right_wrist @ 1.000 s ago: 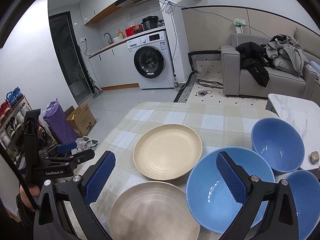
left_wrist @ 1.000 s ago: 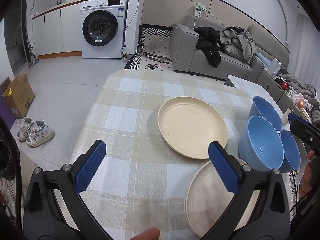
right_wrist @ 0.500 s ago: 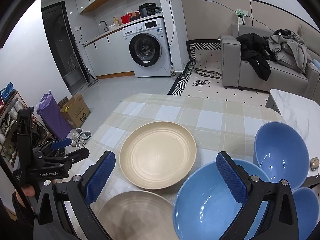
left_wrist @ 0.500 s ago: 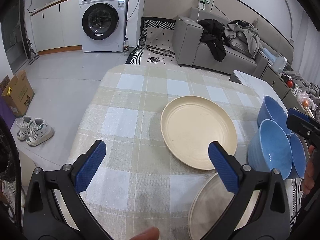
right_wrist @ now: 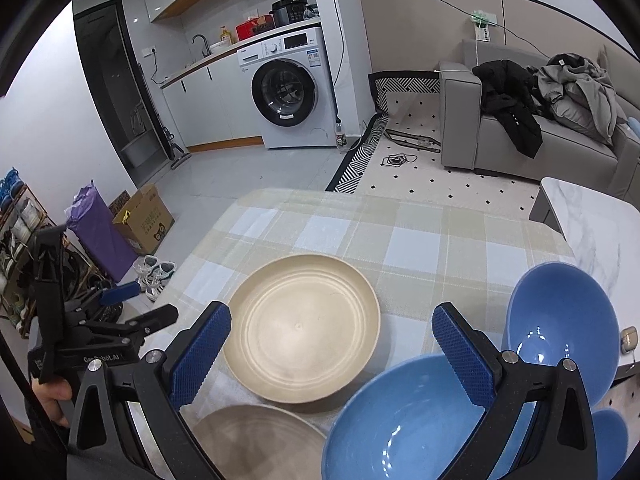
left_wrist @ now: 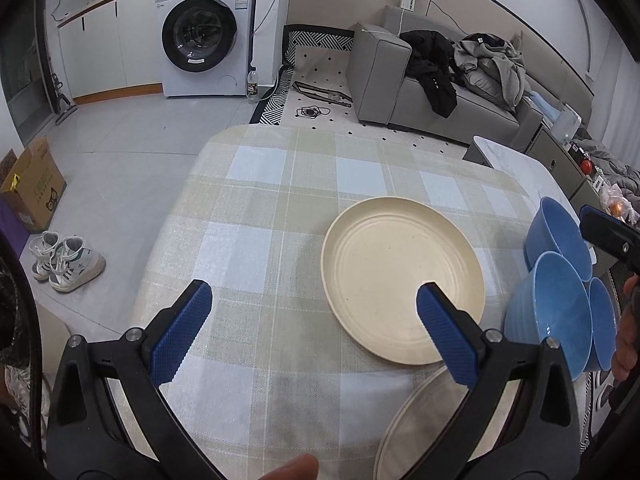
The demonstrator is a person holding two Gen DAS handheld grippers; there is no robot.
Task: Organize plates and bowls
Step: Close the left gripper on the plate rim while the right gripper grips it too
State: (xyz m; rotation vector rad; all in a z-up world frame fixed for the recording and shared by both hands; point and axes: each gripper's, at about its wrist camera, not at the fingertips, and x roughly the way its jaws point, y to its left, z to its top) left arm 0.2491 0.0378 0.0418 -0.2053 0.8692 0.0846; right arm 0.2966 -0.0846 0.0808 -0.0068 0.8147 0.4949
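A cream plate (left_wrist: 400, 280) (right_wrist: 300, 328) lies on the checked tablecloth (left_wrist: 280, 200). A second, greyer plate (left_wrist: 416, 432) (right_wrist: 260, 440) lies nearer me, partly under the first plate's edge. Three blue bowls (left_wrist: 556, 312) stand at the right: a near one (right_wrist: 400, 428), a far one (right_wrist: 560, 320) and a small one (right_wrist: 608, 436). My left gripper (left_wrist: 312, 332) is open and empty above the cloth, left of the plates. My right gripper (right_wrist: 328, 356) is open and empty, above the cream plate and the near bowl.
A white marble side table (right_wrist: 592, 220) adjoins the right edge. Beyond are a grey sofa (right_wrist: 540, 136) with clothes, a washing machine (right_wrist: 288, 88), a cardboard box (left_wrist: 32, 188) and shoes (left_wrist: 64, 260) on the floor.
Both grippers moved forward over the table; the plates and bowls now sit lower and nearer in each view. Both stay open.
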